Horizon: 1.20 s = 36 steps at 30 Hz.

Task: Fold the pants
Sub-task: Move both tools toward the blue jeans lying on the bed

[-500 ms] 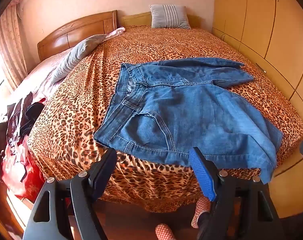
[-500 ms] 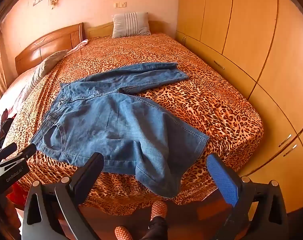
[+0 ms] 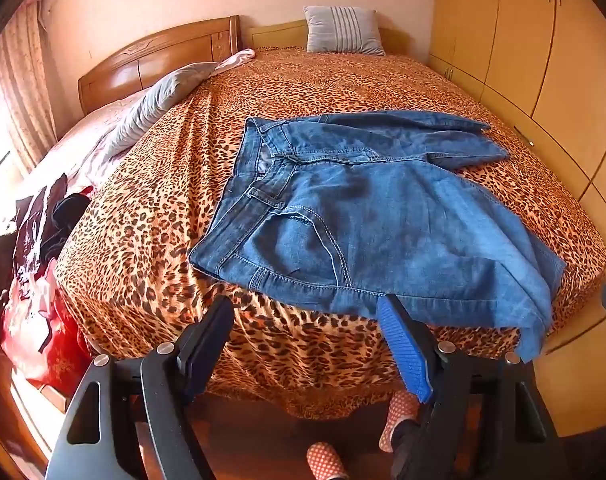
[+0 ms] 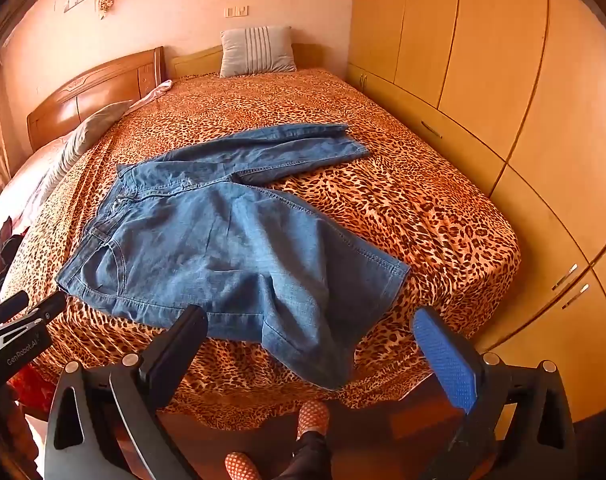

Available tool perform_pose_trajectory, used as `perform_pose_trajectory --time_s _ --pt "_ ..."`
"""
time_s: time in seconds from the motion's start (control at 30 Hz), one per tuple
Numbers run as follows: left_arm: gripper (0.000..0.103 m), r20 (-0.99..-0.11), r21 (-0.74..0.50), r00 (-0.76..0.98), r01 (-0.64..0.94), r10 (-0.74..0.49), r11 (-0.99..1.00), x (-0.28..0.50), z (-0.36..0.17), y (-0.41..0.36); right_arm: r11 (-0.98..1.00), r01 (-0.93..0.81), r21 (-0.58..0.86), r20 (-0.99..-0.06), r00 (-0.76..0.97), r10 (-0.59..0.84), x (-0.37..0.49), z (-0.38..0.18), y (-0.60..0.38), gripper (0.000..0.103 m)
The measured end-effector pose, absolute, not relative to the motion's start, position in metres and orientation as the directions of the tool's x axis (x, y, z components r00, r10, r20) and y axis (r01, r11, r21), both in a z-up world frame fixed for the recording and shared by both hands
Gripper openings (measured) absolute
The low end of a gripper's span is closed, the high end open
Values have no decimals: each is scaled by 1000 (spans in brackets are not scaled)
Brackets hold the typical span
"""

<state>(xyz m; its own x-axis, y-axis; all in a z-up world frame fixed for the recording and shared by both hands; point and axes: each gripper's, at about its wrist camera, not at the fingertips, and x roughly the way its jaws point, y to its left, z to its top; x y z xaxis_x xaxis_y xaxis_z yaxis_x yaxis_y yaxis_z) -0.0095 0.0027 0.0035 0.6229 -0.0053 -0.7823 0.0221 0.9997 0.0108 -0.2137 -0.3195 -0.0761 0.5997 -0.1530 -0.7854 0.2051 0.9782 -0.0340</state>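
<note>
Nothing moved; both fingers (image 3: 211, 340) wide, empty.

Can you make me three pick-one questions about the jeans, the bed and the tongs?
1. Where does the near leg of the jeans end?
A. on the pillow
B. over the bed's near edge
C. on the floor

2. What pattern does the bedspread have?
A. leopard spots
B. blue stripes
C. plain white

3. How are the left tongs and right tongs?
A. both shut on the jeans
B. one open, one shut
C. both open, holding nothing

Answers:
1 B, its hem droops over the near edge, above the floor.
2 A, orange cloth with dark spots covers the bed.
3 C, each pair stands wide apart short of the denim, with nothing between.
</note>
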Motion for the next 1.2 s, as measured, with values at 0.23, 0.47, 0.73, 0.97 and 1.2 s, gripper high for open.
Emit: perform_pose_trajectory --time_s 0.23,0.47,0.73,0.97,1.2 --pt "74 -763 24 647 25 3 999 -14 7 0 974 223 -30 -775 610 -164 -217 -73 -323 103" --pt "74 -728 67 683 -23 64 997 -20 2 6 976 219 -14 -748 645 -155 -220 -70 -323 103" --pt "74 -747 64 661 -38 73 997 -14 -2 7 974 224 -12 -746 647 -158 -223 -70 -326 103" --pt "74 -736 71 673 -29 72 997 -15 1 4 975 220 -20 -745 647 -161 -224 -69 -327 103" --pt "74 -722 79 688 -19 70 997 -20 1 3 973 229 -13 -741 652 -163 -225 -68 -332 103"
